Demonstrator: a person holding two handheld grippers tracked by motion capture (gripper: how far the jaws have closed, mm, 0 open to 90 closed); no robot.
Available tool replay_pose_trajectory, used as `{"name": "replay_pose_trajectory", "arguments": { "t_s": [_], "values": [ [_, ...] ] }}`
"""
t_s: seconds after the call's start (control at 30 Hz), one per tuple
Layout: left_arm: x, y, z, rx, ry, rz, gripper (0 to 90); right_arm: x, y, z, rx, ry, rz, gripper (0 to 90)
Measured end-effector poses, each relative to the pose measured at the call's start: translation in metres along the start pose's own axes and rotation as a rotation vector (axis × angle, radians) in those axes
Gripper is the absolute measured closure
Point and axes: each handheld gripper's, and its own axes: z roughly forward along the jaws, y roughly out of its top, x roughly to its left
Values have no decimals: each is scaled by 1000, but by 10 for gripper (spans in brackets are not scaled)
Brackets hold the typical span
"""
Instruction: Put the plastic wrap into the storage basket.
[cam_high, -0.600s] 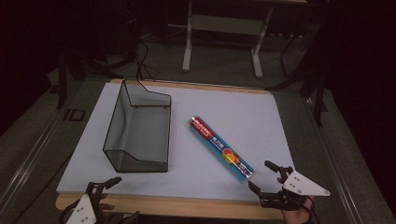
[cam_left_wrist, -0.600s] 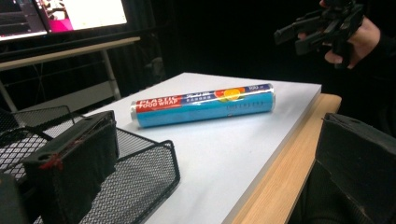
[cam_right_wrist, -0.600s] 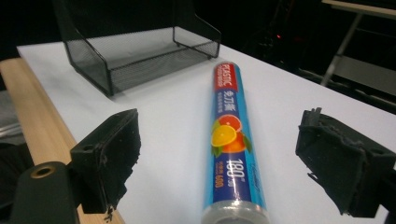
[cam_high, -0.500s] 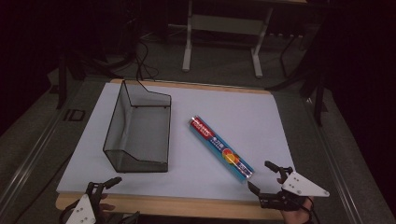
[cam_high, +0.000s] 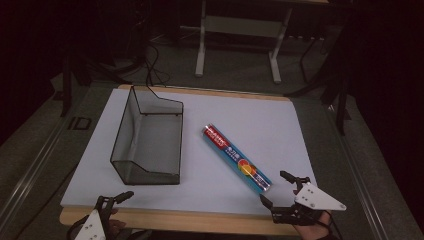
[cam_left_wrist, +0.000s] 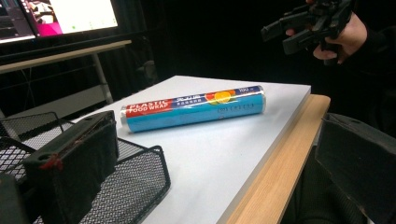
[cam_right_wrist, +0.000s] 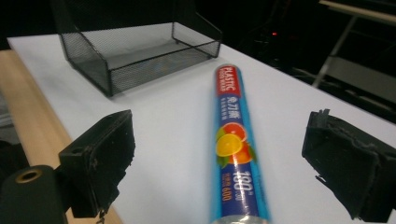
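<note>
The roll of plastic food wrap (cam_high: 237, 159) lies flat on the white sheet of the bench (cam_high: 280, 120), just to the right of the black wire mesh basket (cam_high: 147, 137) and apart from it, slanting from beside the basket toward the near right edge. Judging from this, the work is at its start: the roll has not been lifted and the basket holds nothing, so gripping, carrying and setting down are all left.

The right gripper (cam_high: 280, 189) sits at the roll's near end with its fingers (cam_right_wrist: 100, 156) spread wide, one to each side of the roll's line, not touching it and holding nothing. The left gripper (cam_high: 116, 200) waits at the bench edge in front of the basket, its fingers (cam_left_wrist: 74, 161) open and empty.

The high view gives the layout of roll and basket. The right gripper view adds the clear gap between each finger and the roll (cam_right_wrist: 234, 140). The left gripper view reads the label, "PLASTIC FOOD WRAP", and shows the person's hand (cam_left_wrist: 348, 35) around the right gripper, raised off the bench.
</note>
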Motion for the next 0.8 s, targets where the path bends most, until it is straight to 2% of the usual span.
{"name": "replay_pose_trajectory", "arguments": {
  "t_s": [0.03,0.23,0.3,0.47,0.57,0.67,0.8],
  "values": [
    [0,0,0,1,-1,3,1,0,2,0,4,16,9,92],
    [-3,1,1,-1,-11,5,1,-5,16,2,31,10,19,93],
    [-3,1,1,-2,-16,3,1,-6,21,5,51,1,5,98],
    [-4,1,1,-4,-26,1,1,-8,34,16,96,28,-16,117],
    [-4,2,1,-7,-29,-2,1,-9,39,21,95,29,-34,117],
    [-5,2,1,-7,-31,-1,1,-13,46,30,111,49,-35,128],
    [-5,2,1,-7,-30,-1,1,-16,51,36,121,52,-43,129]
  ]
}}
